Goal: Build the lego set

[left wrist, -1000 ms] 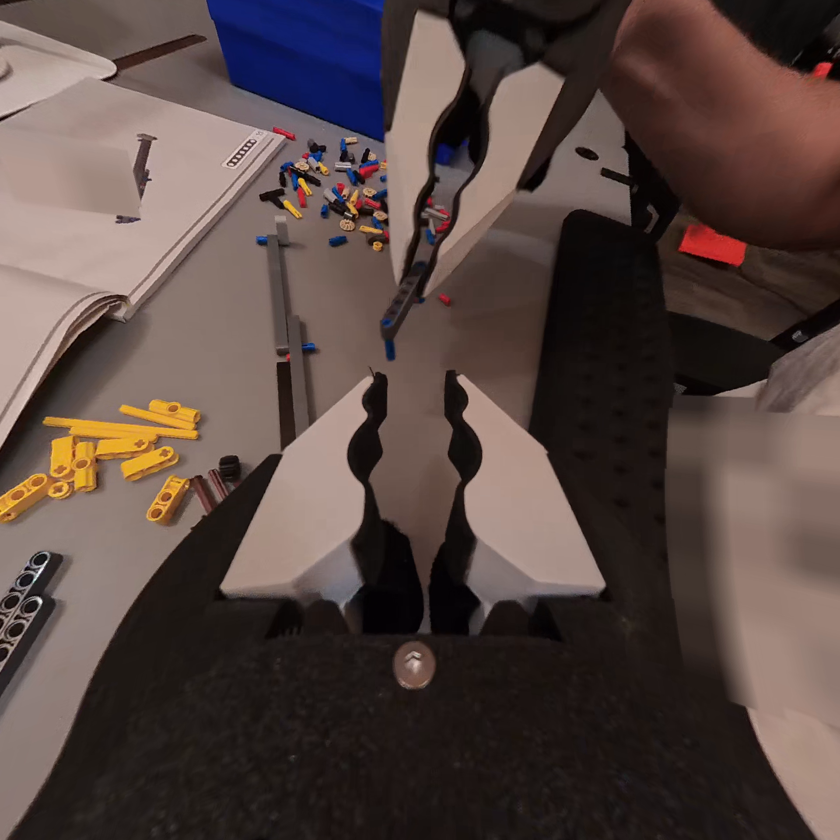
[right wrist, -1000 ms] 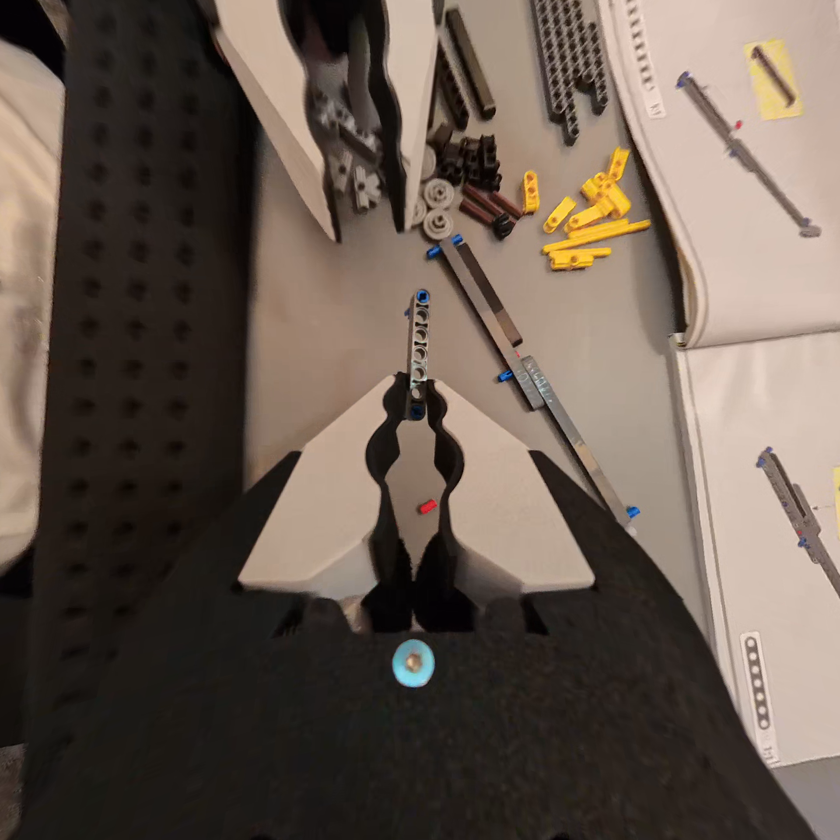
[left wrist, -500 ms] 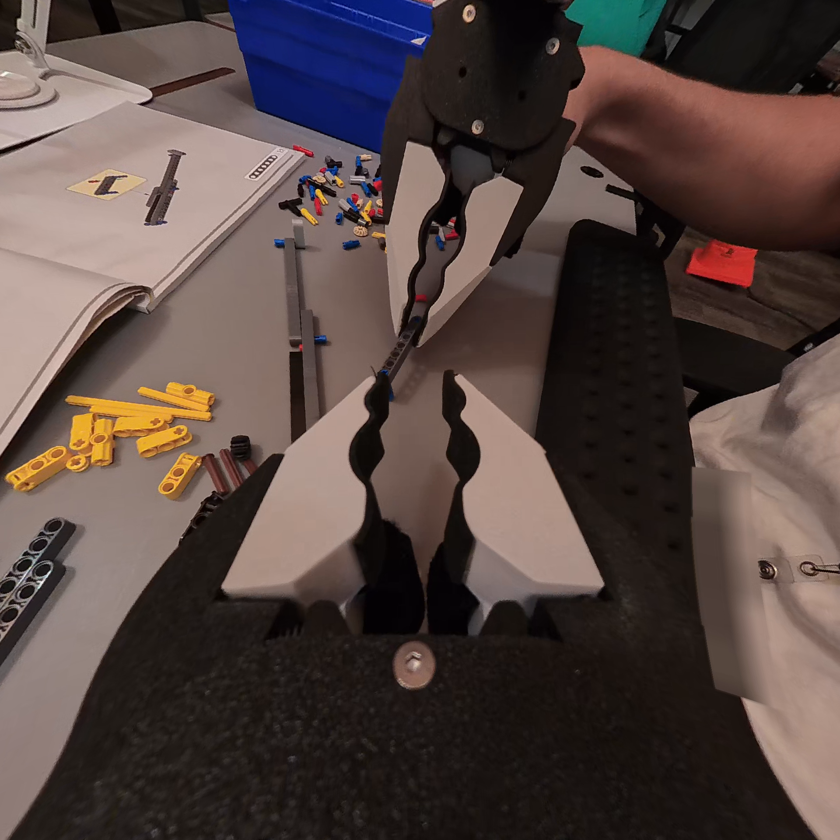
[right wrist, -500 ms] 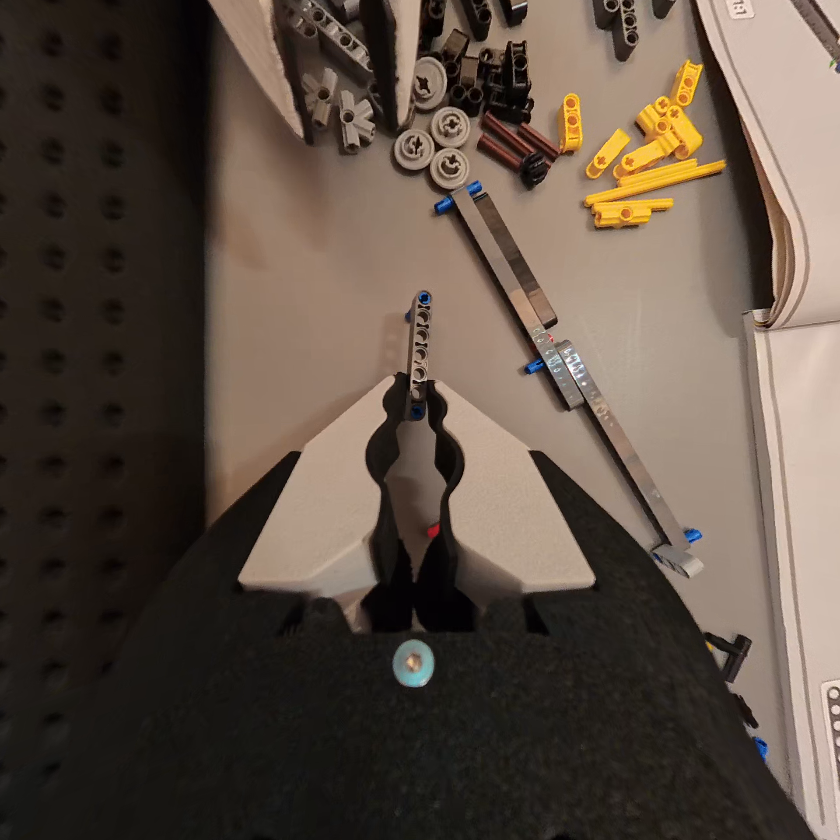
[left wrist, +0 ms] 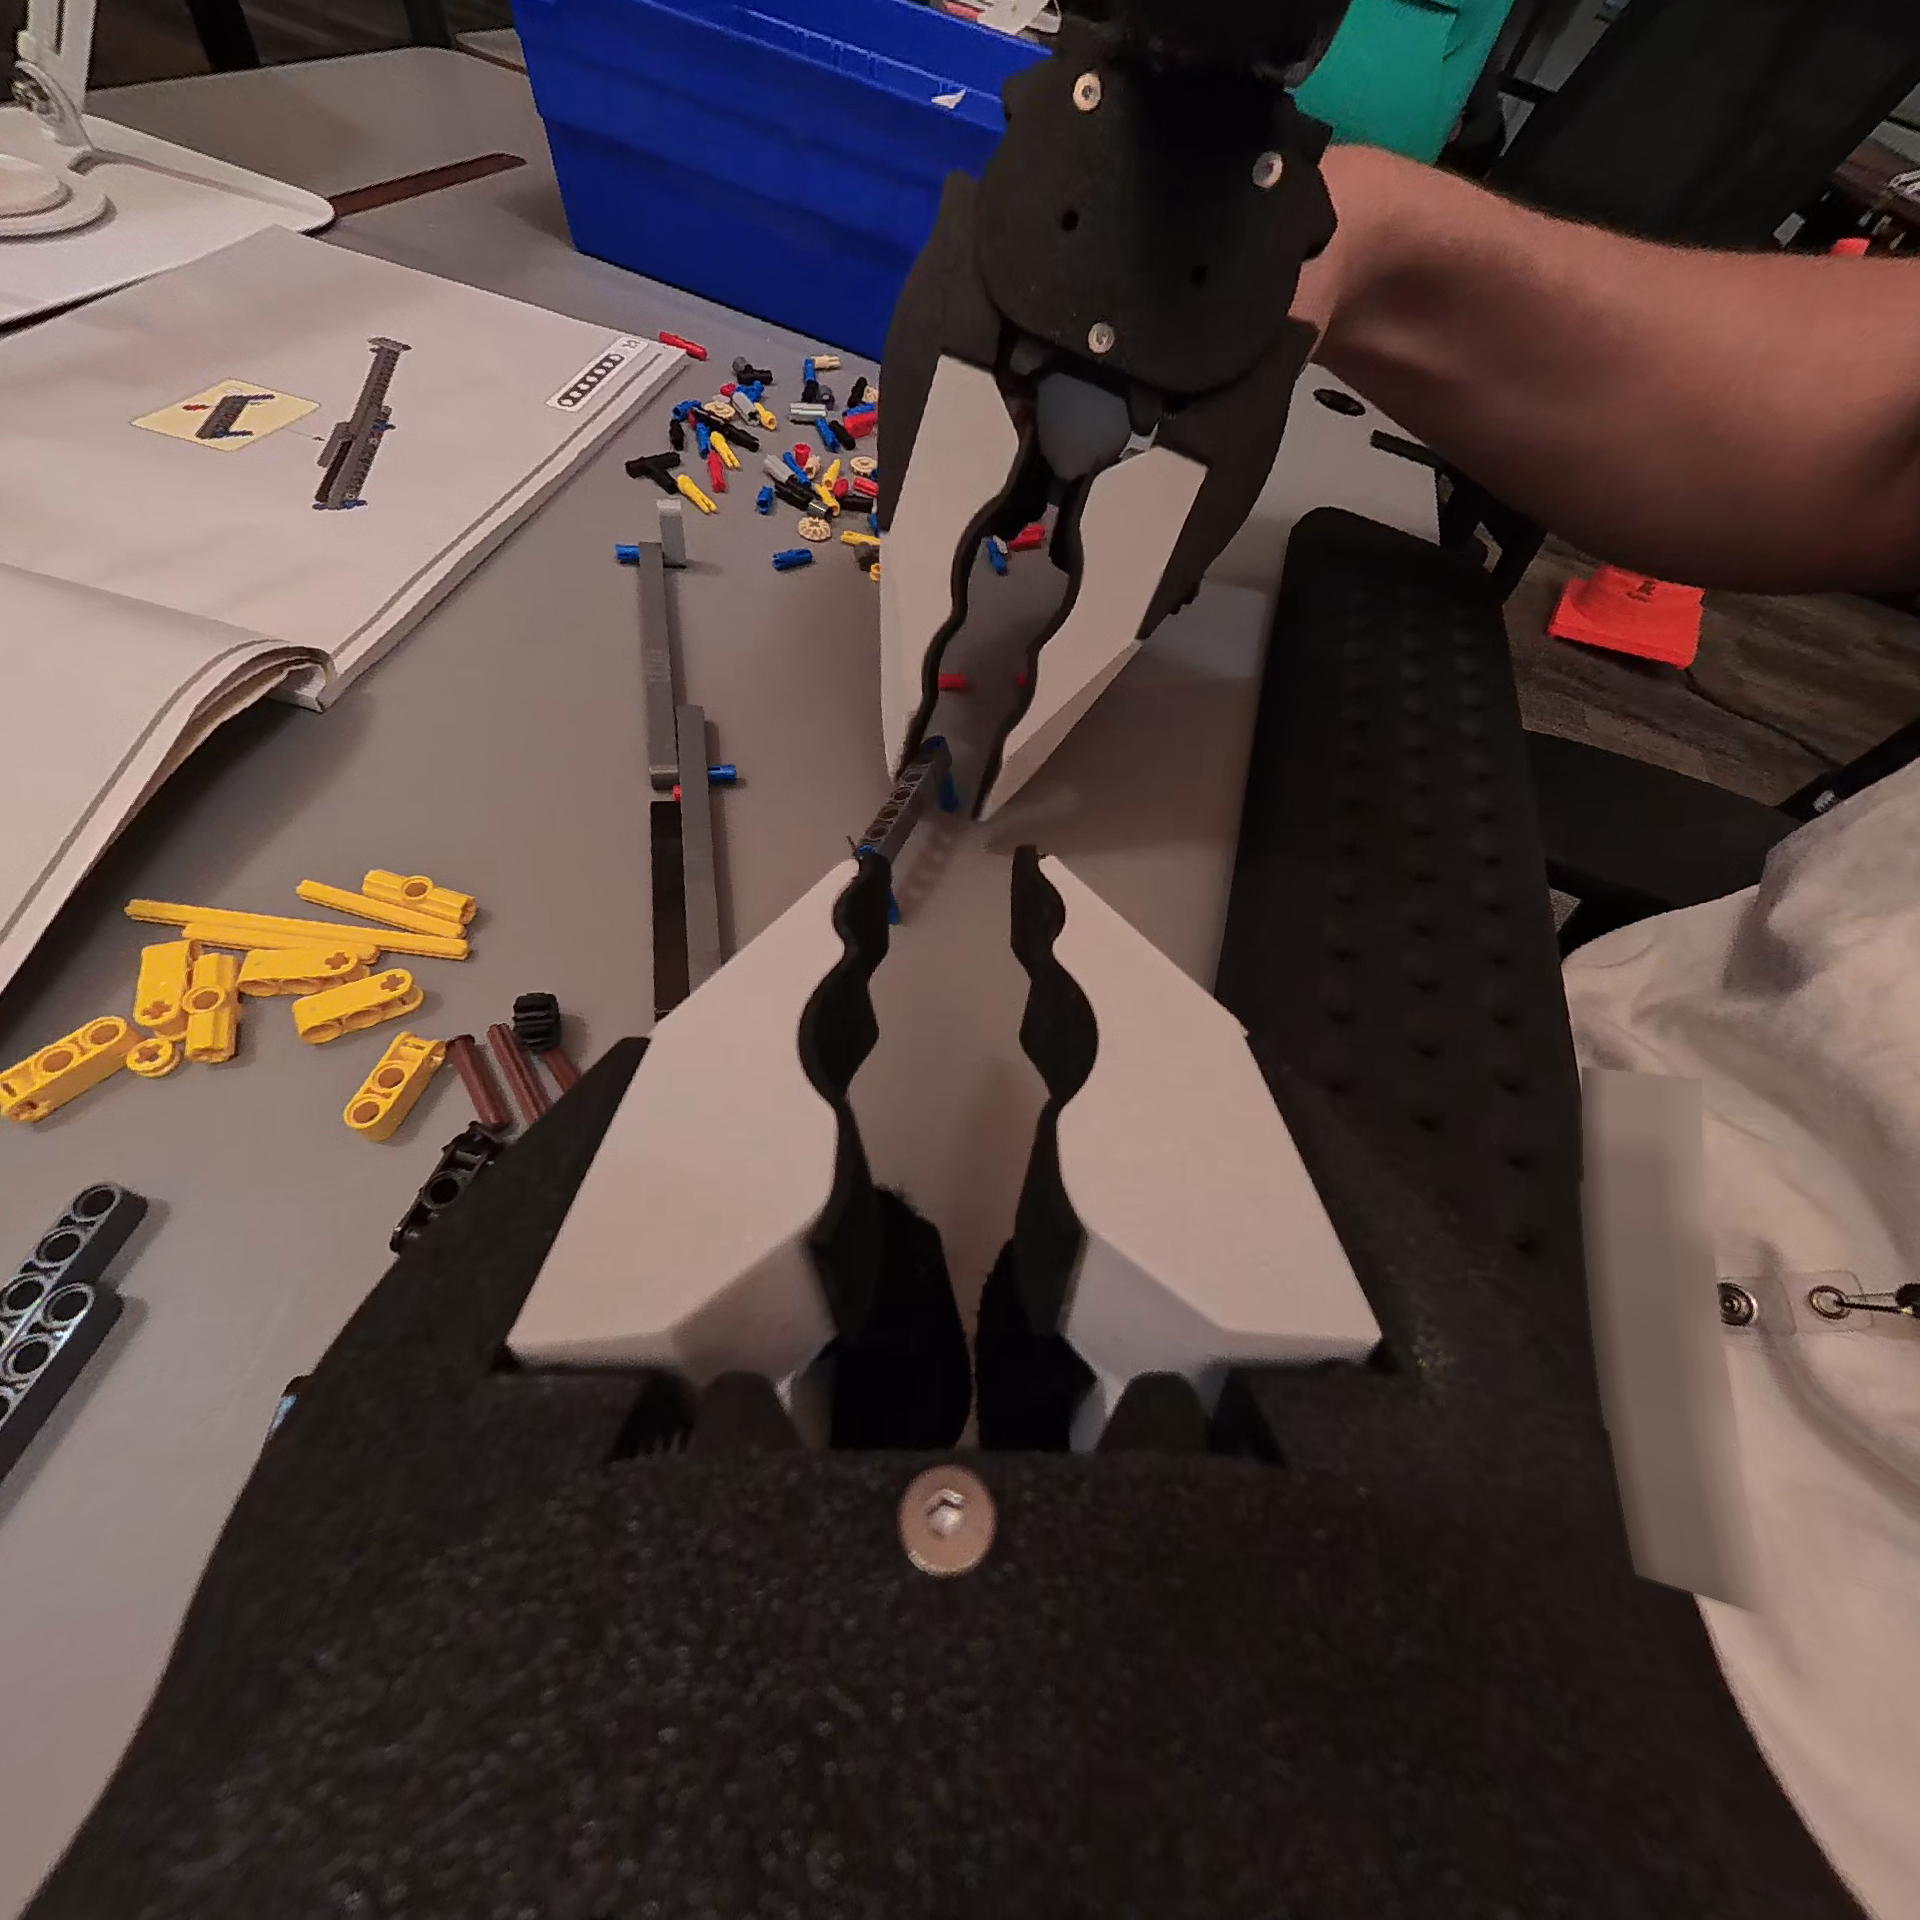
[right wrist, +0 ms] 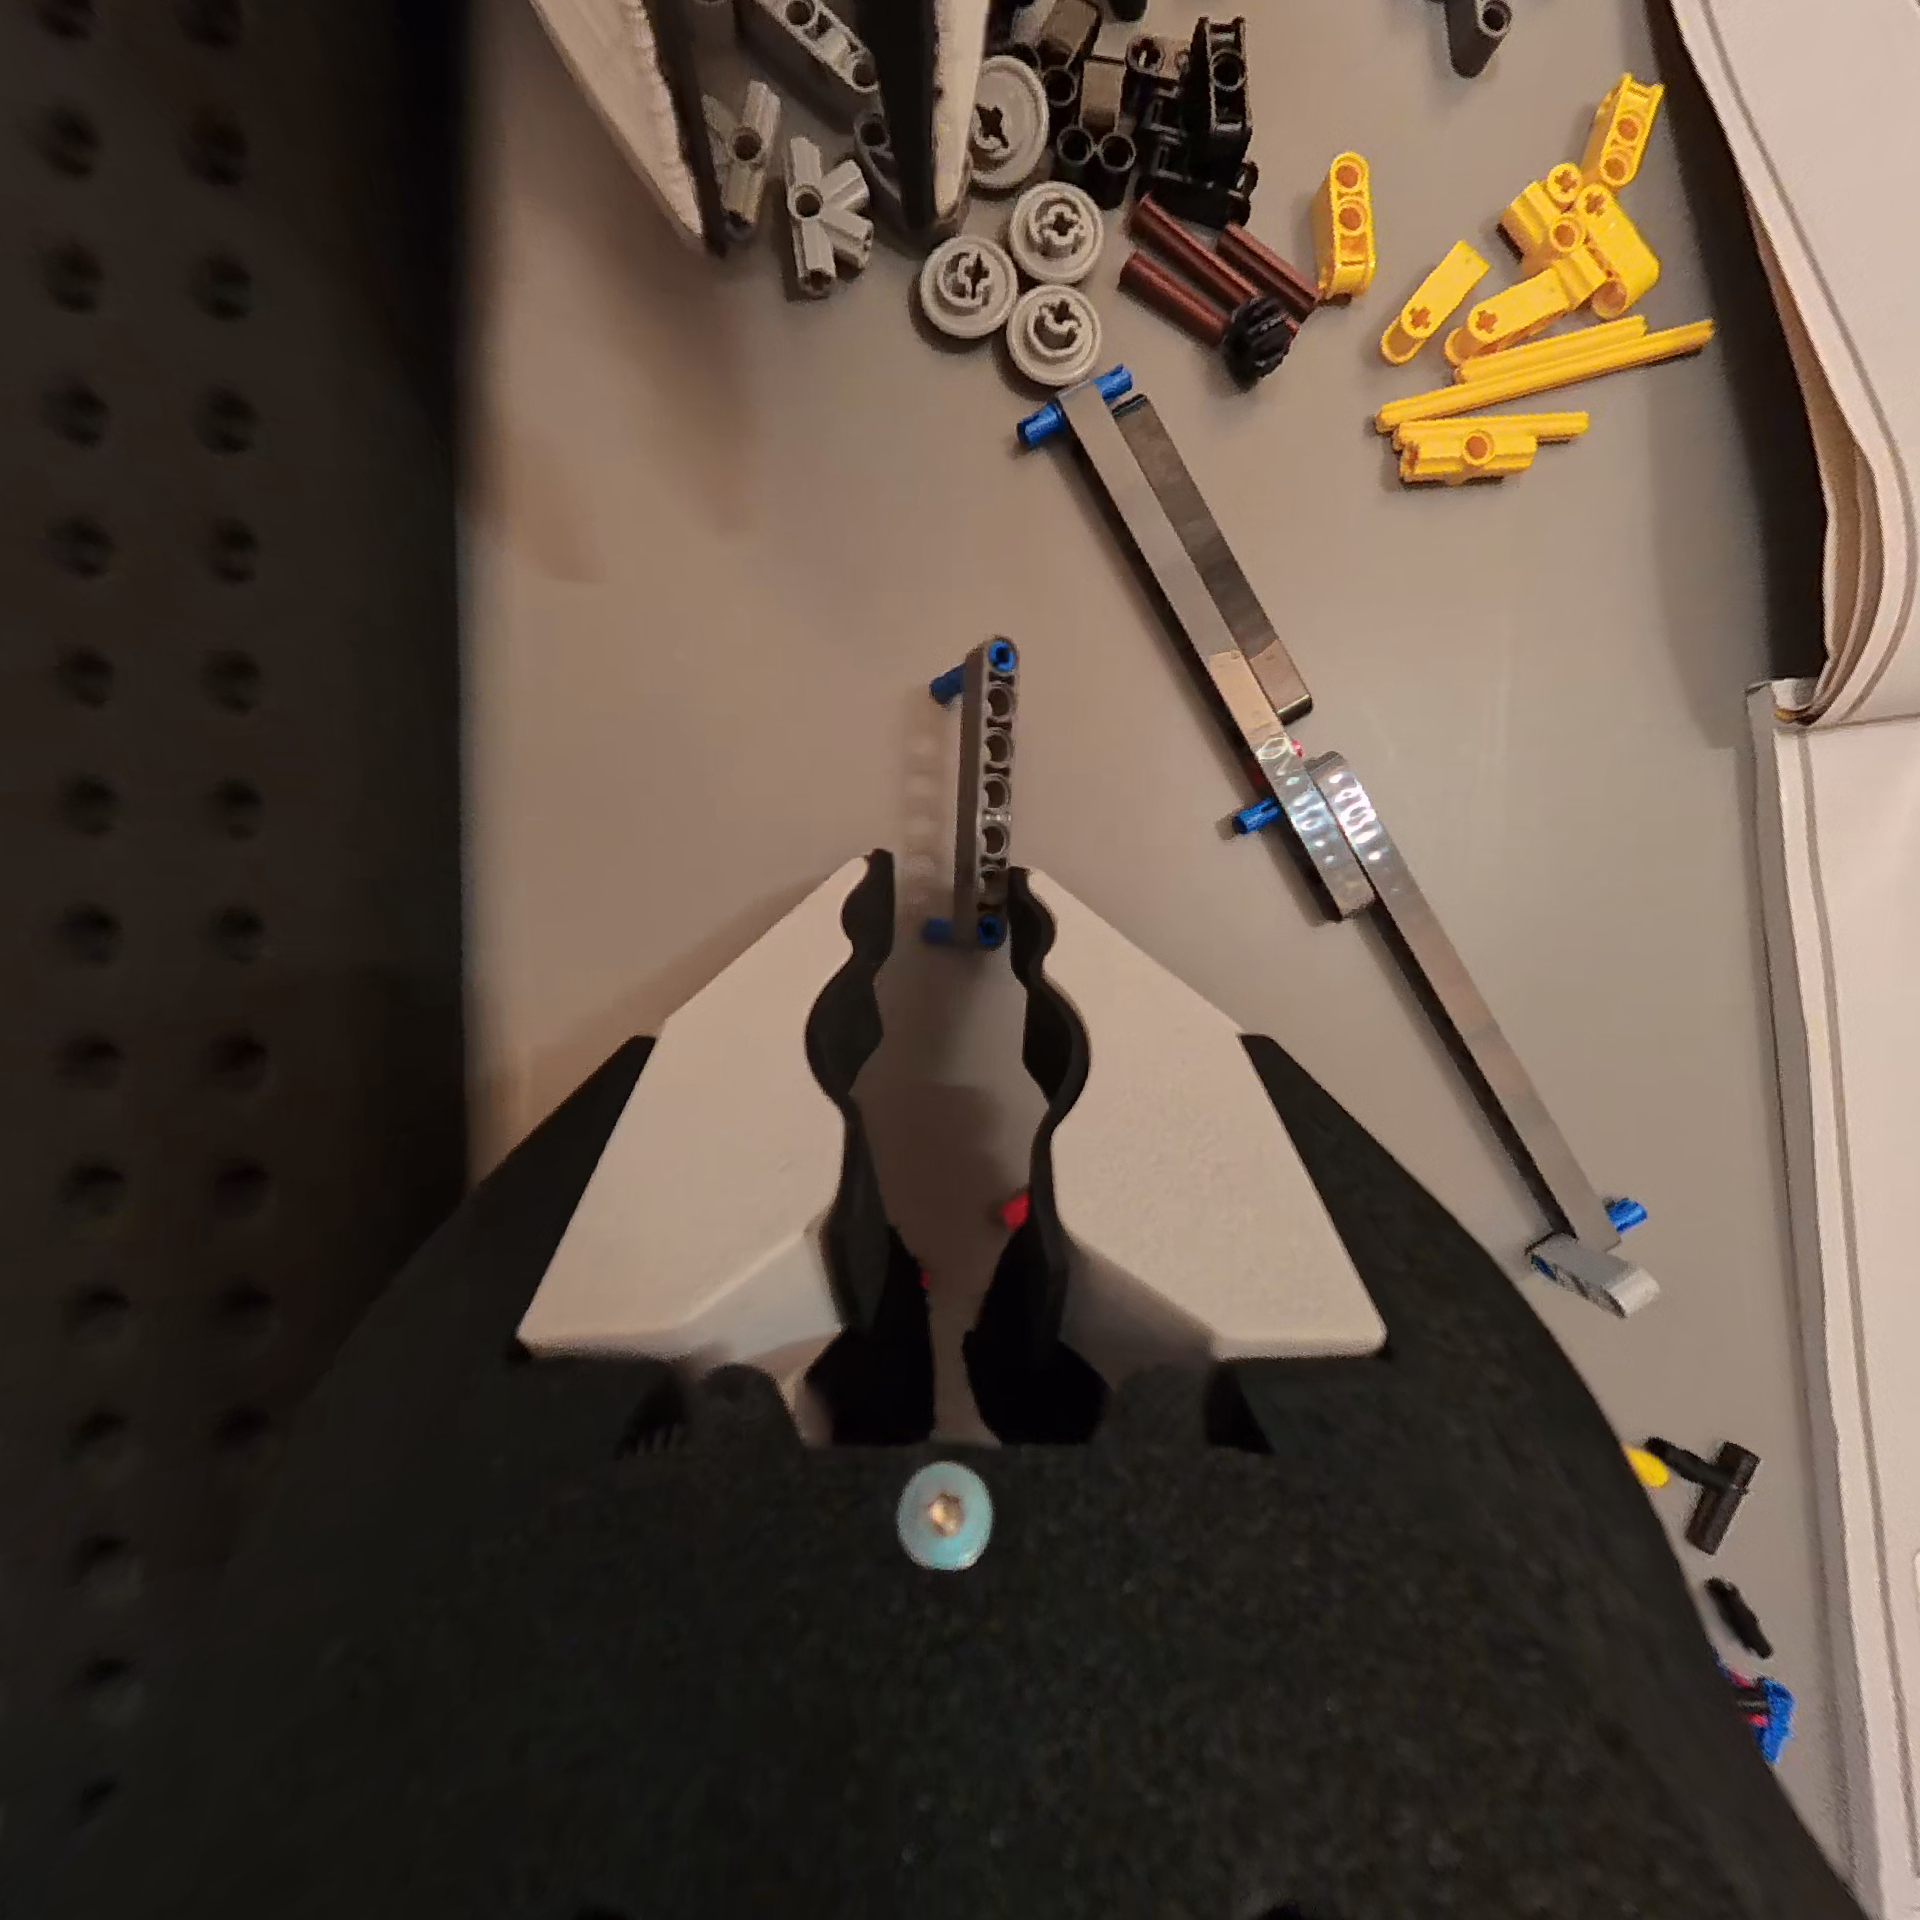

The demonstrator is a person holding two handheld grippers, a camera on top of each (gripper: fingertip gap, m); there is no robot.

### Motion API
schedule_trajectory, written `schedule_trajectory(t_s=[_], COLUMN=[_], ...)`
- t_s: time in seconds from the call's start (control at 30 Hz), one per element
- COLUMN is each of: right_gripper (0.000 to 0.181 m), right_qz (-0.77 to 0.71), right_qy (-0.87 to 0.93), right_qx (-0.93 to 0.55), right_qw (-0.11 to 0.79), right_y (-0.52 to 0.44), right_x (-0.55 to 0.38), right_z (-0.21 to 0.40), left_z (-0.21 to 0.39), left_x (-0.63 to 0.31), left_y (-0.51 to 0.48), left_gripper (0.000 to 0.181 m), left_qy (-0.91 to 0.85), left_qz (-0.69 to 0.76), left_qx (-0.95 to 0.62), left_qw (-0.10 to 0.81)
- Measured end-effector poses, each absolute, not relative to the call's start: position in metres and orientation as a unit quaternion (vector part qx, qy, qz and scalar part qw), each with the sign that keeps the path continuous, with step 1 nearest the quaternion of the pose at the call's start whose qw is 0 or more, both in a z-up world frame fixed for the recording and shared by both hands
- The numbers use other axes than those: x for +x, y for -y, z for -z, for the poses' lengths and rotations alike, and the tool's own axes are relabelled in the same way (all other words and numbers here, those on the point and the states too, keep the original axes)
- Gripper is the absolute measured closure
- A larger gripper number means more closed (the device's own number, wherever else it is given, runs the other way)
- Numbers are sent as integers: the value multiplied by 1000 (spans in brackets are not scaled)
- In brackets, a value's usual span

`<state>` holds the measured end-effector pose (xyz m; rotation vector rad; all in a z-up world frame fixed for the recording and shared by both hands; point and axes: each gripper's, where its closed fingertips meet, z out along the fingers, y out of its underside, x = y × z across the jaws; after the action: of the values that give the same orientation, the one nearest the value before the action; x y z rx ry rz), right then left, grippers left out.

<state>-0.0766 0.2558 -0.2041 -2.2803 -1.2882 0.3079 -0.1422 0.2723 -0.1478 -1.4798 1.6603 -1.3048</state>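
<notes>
Between the right tongs [right wrist: 951,883] — now parted — the beam [right wrist: 989,790].

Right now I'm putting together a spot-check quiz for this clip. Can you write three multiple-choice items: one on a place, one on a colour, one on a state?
1. Where do the yellow pieces lie?
A. On the open booklet
B. On the table, left of the long grey assembly in the left wrist view
C. Inside the blue bin

2. What colour are the pins in the short beam?
A. Red
B. Yellow
C. Blue

3. How is the left gripper?
A. Open
B. Shut on a yellow piece
C. Shut on a wheel

Answers:
1 B: the yellow pieces lie on the bare table, left of the long grey assembly.
2 C: the pins at the ends of the short beam are blue.
3 A: the left gripper has its jaws wide apart.
</notes>
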Motion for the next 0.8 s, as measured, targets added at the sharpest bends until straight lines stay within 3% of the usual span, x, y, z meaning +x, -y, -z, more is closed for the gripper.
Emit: schedule_trajectory(t_s=[0.2, 0.33, 0.8], right_gripper=[167, 158, 164], right_qz=[-147, -119, -72], right_qy=[429, 407, 213], right_qx=[-838, -853, -906], right_qw=[303, 304, 358], right_y=[-249, -248, -234], right_x=[-73, -62, -11], right_z=[189, 193, 205], left_z=[147, 148, 149], left_x=[-142, -140, -123], left_y=[-273, -272, -268], left_gripper=[159, 159, 162], left_qy=[-615, -619, -623], left_qz=[489, 484, 453], left_qx=[-552, -552, -564], left_qw=[281, 279, 298])
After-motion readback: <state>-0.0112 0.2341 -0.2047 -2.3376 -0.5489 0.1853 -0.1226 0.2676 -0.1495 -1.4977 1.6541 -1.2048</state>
